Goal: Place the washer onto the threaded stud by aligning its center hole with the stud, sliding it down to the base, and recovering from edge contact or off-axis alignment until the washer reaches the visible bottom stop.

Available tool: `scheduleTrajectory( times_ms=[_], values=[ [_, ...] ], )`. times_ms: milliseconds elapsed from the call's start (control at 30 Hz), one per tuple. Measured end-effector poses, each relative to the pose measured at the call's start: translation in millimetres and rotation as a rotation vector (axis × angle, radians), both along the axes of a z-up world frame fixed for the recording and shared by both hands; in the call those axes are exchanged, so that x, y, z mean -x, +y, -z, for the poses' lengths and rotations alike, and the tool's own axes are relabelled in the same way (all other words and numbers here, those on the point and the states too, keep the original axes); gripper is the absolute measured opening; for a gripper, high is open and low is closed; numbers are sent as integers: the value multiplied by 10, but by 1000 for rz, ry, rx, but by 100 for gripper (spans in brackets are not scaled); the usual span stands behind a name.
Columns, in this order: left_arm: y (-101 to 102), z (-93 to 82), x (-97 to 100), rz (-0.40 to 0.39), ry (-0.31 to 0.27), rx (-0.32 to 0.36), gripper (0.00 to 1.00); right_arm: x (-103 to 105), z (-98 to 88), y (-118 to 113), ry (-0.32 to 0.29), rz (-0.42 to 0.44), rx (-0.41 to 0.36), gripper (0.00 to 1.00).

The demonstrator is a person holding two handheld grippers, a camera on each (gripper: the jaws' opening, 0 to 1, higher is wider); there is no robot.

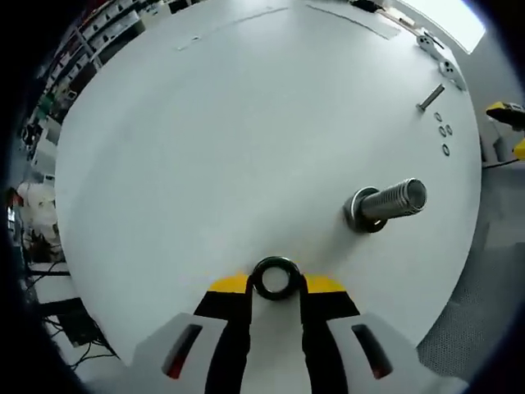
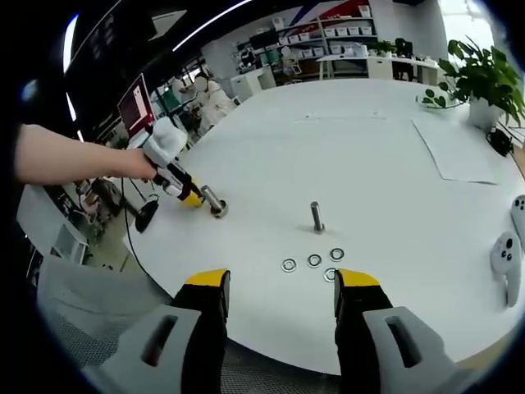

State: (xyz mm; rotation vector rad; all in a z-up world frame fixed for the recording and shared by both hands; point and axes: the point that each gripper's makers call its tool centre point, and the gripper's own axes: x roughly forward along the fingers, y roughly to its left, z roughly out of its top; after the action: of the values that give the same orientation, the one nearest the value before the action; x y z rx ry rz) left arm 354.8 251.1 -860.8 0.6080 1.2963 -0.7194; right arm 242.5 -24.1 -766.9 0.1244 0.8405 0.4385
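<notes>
Left gripper [image 1: 275,283] clamps washer [image 1: 276,277]; threaded stud [image 1: 385,203] lies up-right, well apart, axis tipped right. Right gripper [image 2: 281,289] hangs spread, empty.

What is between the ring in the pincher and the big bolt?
Just bare white table between the washer and the stud, seen in the left gripper view.
</notes>
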Motion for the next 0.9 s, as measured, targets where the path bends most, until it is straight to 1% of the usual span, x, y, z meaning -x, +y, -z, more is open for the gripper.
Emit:
scheduleTrajectory(
  times_ms=[100,133,400,600,633,900],
  values=[
    [-17,-2,93,53,23,-28,21,-3,-2,5,-1,-2,0,54],
    [-26,1,100,58,18,-30,21,-4,-3,8,-1,-2,-2,54],
    [-40,-18,132,46,23,-19,23,2,-5,-4,-2,0,2,54],
    [-38,-17,144,65,14,-12,25,1,-11,17,-5,-8,2,53],
    [-40,-17,143,73,14,-14,25,0,-11,19,-5,-8,3,53],
    [-5,27,70,64,31,-32,24,-1,-9,14,-5,-8,5,53]
  ],
)
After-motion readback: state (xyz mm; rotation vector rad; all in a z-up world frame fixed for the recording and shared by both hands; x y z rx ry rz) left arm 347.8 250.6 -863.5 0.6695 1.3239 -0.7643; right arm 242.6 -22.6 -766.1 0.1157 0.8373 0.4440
